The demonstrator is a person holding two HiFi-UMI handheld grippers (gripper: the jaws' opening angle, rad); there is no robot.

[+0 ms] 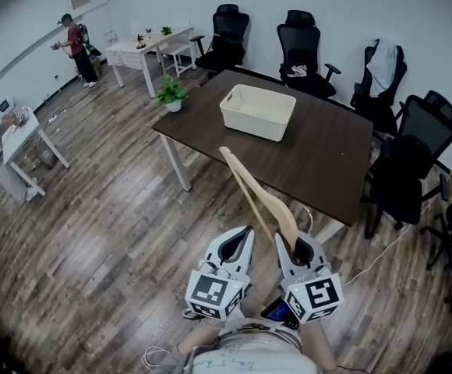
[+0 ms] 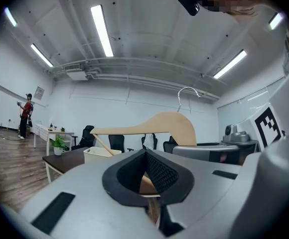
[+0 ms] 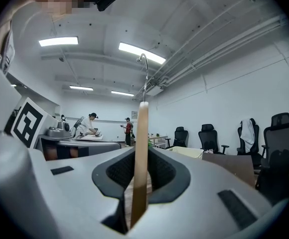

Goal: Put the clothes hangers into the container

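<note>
My right gripper (image 1: pixel 298 249) is shut on a wooden clothes hanger (image 1: pixel 259 195), gripping it near the neck under its metal hook (image 1: pixel 308 218). The long arm of the hanger slants up toward the table. In the right gripper view the hanger (image 3: pixel 142 148) stands edge-on between the pads, with the hook (image 3: pixel 143 61) on top. My left gripper (image 1: pixel 243 238) is beside it, shut with nothing in it. The left gripper view shows the hanger (image 2: pixel 159 126) just past that gripper's closed jaws. The white basket (image 1: pixel 258 111) sits on the dark table (image 1: pixel 327 158), well ahead of both grippers.
Black office chairs (image 1: pixel 409 158) line the table's far and right sides. A potted plant (image 1: pixel 171 93) stands on the table's left corner. White desks and two people are at the far left. A cable (image 1: pixel 378 255) lies on the wood floor.
</note>
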